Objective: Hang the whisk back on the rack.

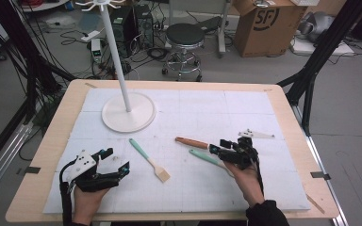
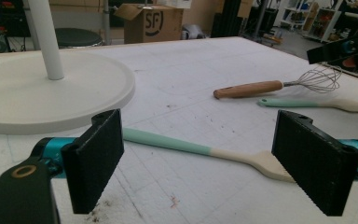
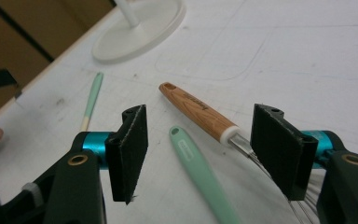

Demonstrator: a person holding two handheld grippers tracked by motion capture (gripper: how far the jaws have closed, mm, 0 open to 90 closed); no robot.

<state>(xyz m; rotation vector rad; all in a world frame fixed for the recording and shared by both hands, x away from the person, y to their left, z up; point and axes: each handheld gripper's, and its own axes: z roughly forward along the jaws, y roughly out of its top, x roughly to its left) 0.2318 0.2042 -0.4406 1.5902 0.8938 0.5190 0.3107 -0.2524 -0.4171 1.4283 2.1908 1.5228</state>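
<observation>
Right gripper (image 3: 198,156) hangs released over a whisk (image 3: 200,114) and spatula (image 3: 205,175) at the table's near right. The whisk looks light, its wires springy; grasp its stiff wooden handle. Left gripper (image 2: 196,163) is also released.

Right gripper (image 1: 222,148) poised over whisk (image 1: 193,142) and mint spatula (image 1: 206,157), jaws apart. Left gripper (image 1: 115,160) open near pastry brush (image 1: 149,160). White stand (image 1: 128,112) behind.

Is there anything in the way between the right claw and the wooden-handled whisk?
Nothing visible blocks it. The right claw is open, hovering just over the whisk. A mint spatula lies alongside, also between the jaws, so it might get caught too.
</observation>
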